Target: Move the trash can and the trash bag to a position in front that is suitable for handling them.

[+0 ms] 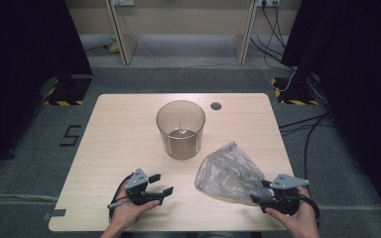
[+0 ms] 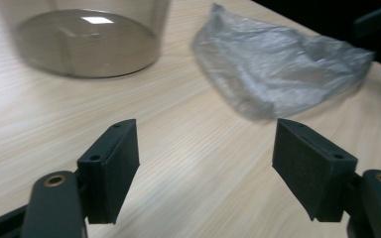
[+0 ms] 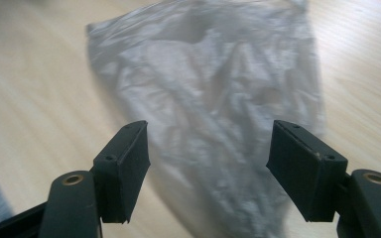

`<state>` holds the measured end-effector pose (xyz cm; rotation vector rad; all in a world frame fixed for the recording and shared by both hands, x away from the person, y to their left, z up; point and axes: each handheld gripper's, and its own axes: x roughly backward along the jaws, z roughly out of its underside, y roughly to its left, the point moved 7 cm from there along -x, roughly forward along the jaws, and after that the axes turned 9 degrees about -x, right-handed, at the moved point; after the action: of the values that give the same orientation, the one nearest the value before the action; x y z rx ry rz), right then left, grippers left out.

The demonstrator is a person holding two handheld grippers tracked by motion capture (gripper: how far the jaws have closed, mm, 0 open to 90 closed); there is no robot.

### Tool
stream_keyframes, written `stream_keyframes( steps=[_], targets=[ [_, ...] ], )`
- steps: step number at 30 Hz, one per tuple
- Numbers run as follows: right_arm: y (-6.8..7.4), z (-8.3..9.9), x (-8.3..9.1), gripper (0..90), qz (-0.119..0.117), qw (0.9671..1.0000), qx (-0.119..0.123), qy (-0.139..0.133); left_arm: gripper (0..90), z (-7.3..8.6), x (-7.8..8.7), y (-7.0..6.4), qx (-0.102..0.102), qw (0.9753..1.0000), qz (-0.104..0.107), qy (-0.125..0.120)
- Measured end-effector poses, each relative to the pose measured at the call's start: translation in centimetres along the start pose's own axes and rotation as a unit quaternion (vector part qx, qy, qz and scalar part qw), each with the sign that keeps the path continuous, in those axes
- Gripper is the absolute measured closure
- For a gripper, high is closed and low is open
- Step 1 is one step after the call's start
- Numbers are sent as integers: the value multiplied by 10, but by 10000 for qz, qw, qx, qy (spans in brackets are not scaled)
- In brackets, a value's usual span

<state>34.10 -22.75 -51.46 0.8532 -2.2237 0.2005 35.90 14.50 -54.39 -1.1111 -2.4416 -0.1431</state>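
Note:
A clear round plastic bin (image 1: pixel 180 129) stands upright mid-table; its base (image 2: pixel 87 42) fills the top left of the left gripper view. A crumpled translucent plastic bag (image 1: pixel 228 172) (image 2: pixel 278 69) (image 3: pixel 213 94) lies on the wood to its right front. My left gripper (image 1: pixel 160 184) (image 2: pixel 206 168) is open, held low over bare wood, left of the bag and in front of the bin. My right gripper (image 1: pixel 260 191) (image 3: pixel 208 168) is open at the bag's near right corner, its jaws either side of the bag's narrow end without closing on it.
The light wooden table (image 1: pixel 119 129) has a dark round grommet (image 1: pixel 216 105) at the back right. Grey carpet surrounds it, with cables (image 1: pixel 307 129) on the floor to the right and black curtains at both sides.

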Motion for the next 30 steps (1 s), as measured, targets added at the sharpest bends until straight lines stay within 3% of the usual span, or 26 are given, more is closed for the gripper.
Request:
stream_keyframes(
  steps=[4, 7, 8, 11, 12, 13, 16, 17, 19, 20, 21, 23, 25, 29, 30],
  targets=[
    [14, -3, -13, 314, -94, 9991, 344, 233, 228, 5, 9, 7, 70, 9999, -154, -34],
    [19, -4, -21, 312, -142, 9983, 436, 364, 228, 8, 16, 15, 149, 9993, -319, -89],
    [26, -4, -29, 312, -181, 9965, 633, 521, 228, 8, 17, 17, 128, 9992, -358, -94],
    [32, -2, -37, 321, -263, 9942, 774, 699, 230, 8, 21, 20, 145, 9990, -407, -133],
    [33, -1, -41, 359, -256, 9932, 829, 772, 231, 9, 21, 20, 138, 9990, -411, -127],
    [32, 2, -49, 493, -138, 9919, 866, 919, 236, 9, 21, 21, 135, 9990, -401, -129],
    [24, -3, -56, 727, -62, 9958, 410, 812, 239, 9, 21, 20, 120, 9991, -387, -126],
    [24, -3, -56, 727, -62, 9958, 410, 812, 239, 9, 21, 19, 118, 9992, -369, -134],
    [13, -10, -60, 858, 143, 9971, 100, 742, 240, 9, 20, 19, 104, 9992, -356, -129],
    [13, -10, -60, 858, 143, 9971, 100, 742, 241, 9, 20, 19, 104, 9992, -356, -129],
    [4, -17, -65, 888, 319, 9968, -60, 730, 242, 9, 19, 20, 106, 9992, -365, -127],
    [0, -19, -67, 892, 403, 9964, -110, 740, 243, 9, 19, 21, 107, 9992, -369, -124],
    [-18, -27, -73, 895, 859, 9927, -311, 791, 244, 9, 21, 22, 109, 9990, -402, -149],
    [-27, -31, -76, 864, 1073, 9897, -511, 797, 246, 9, 21, 24, 130, 9988, -430, -169],
    [-26, -32, -77, 732, 1142, 9891, -455, 809, 245, 9, 21, 25, 137, 9988, -440, -171]
  ],
)
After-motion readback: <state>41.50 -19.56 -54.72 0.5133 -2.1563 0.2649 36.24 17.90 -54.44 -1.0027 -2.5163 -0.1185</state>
